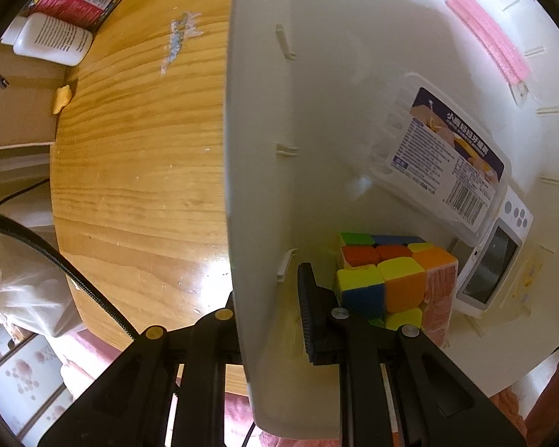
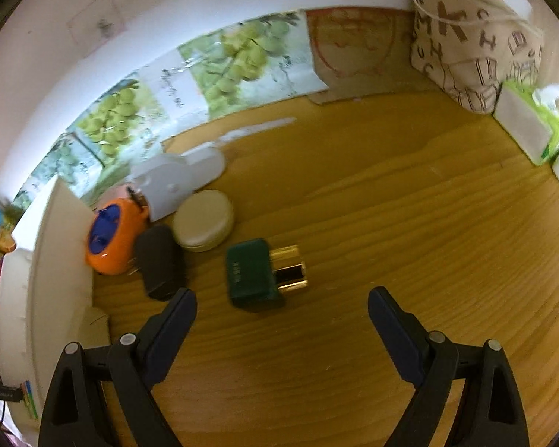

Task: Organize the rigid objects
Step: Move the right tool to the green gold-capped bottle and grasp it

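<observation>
A white plastic bin [image 1: 264, 193] filled the right half of the left wrist view, its rim clamped between the jaws of the left gripper [image 1: 268, 313] at bottom centre. Inside lay a scrambled, many-coloured puzzle cube [image 1: 387, 279], a clear box with a printed label [image 1: 451, 160], a small white device with a screen [image 1: 492, 260] and a pink strip [image 1: 484, 37].

In the right wrist view, the right gripper [image 2: 283, 309] stood wide open with nothing between its jaws, above a wooden table [image 2: 391, 223]. A dark green and gold box [image 2: 261, 272] lay just above it, centre frame. To the left sat a black oblong [image 2: 158, 260], a cream round tin [image 2: 203, 219] and an orange and blue round object [image 2: 111, 238].
</observation>
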{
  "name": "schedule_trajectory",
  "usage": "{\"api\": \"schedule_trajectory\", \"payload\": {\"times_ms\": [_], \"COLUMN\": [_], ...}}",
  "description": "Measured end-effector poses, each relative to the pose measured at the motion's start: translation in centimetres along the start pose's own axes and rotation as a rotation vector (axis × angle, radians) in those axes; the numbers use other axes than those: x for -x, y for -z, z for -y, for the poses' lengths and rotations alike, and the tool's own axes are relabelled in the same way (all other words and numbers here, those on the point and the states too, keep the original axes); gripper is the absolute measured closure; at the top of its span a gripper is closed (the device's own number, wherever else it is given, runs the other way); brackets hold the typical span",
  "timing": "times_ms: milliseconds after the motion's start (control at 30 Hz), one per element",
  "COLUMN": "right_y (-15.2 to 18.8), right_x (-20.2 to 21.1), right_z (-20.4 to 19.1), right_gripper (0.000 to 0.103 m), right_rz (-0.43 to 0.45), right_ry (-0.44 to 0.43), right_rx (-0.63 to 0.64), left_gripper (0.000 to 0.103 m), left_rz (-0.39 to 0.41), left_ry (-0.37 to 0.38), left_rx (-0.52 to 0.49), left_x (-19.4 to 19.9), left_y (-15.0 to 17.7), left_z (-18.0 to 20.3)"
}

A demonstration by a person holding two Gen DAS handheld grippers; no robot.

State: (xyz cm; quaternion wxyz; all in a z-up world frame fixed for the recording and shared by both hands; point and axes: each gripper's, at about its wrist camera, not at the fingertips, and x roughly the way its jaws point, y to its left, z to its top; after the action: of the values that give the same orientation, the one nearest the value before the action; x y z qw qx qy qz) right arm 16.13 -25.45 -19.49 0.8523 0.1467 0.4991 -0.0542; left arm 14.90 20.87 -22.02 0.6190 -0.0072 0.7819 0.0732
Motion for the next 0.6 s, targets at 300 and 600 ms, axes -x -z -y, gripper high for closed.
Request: {"api": "schedule_trajectory", "payload": {"times_ms": [300,600], "right_y": [-0.5,-0.8], "right_x": [-1.8,-1.9], "right_z": [0.2,-0.7], "right_gripper": [0.031,0.059], "right_rz": [-0.015,-0.011], "right_ry": [-0.012,0.003], "right_rx": [0.018,0.075], "left_gripper": [0.084,0.084], "left_rz": [0.0,-0.001], "left_ry": [-0.006,-0.007], "left_rx": [0.025,0.033], "left_x": [-0.3,-0.6], "left_y": [0.3,0.8], "left_z": [-0.5,-0.4]}}
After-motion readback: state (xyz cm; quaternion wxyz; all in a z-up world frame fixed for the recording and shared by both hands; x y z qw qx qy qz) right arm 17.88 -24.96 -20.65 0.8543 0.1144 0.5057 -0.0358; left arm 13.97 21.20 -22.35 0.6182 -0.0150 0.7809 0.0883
